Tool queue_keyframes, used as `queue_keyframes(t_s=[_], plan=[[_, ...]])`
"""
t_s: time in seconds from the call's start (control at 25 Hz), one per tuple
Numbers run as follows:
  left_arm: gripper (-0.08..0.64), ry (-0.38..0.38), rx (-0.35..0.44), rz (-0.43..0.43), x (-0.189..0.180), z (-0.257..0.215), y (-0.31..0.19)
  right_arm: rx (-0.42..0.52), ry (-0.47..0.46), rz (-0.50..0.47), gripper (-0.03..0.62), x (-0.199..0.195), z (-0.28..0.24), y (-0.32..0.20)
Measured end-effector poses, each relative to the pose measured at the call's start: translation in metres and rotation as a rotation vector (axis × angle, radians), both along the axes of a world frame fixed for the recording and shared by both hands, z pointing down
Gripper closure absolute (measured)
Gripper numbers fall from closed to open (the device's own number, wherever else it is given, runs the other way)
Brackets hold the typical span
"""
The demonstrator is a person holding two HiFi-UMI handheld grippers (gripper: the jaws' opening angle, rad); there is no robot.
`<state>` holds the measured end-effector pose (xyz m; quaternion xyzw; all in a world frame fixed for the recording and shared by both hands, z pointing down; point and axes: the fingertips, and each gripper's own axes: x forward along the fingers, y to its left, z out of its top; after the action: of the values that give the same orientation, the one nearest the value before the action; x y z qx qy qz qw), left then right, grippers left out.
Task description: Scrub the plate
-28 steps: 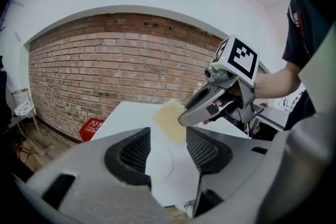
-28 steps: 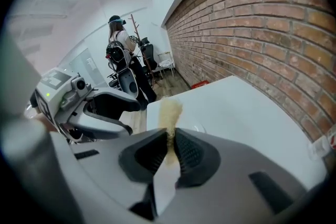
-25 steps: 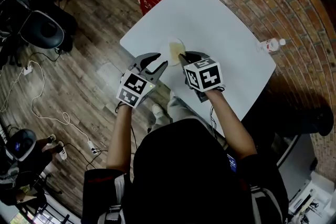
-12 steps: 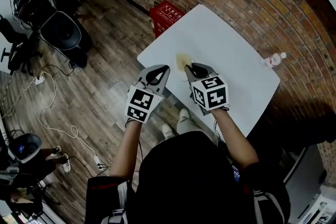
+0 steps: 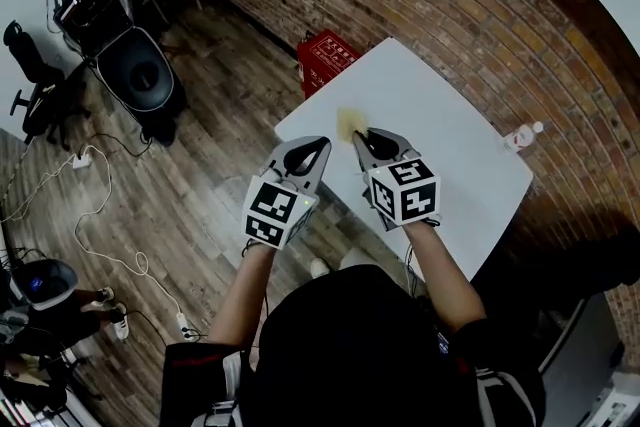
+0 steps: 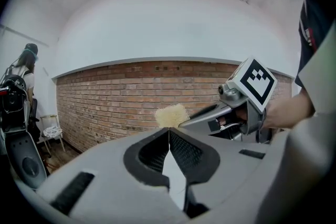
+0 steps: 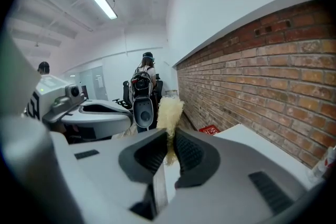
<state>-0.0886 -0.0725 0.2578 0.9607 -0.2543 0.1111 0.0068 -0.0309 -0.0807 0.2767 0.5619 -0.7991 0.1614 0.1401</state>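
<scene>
Both grippers have risen from the bench (image 5: 455, 150); left gripper (image 5: 323, 144) is closed and empty, right gripper (image 5: 358, 136) clamps the sponge (image 5: 349, 122), so scrubbing seems paused.

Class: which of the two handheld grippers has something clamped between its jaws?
The right gripper: its jaws pinch a pale yellow fibrous scrubbing sponge. The left gripper has its jaws shut together on nothing.

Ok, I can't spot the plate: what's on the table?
Only a bottle shows on the table. The sponge is held above it in the right hand-held gripper. That and the left hand-held gripper hide part of its edge.
</scene>
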Motion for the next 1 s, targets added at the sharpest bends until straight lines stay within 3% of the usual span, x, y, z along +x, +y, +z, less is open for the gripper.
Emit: queue_keyframes(t_s=[0.2,0.48,1.0], plan=[[0.538,-0.017,0.056,-0.024,-0.002,-0.018,0.003,0.03,-0.007,-0.026,0.554,-0.006,-0.017,-0.006],[0.538,0.006,0.072,-0.051,0.001,-0.038,0.017,0.086,-0.02,-0.066,0.554,-0.009,-0.044,0.006],[0.538,0.039,0.087,-0.128,0.023,-0.06,0.076,0.142,-0.038,-0.105,0.554,0.015,-0.072,0.071]])
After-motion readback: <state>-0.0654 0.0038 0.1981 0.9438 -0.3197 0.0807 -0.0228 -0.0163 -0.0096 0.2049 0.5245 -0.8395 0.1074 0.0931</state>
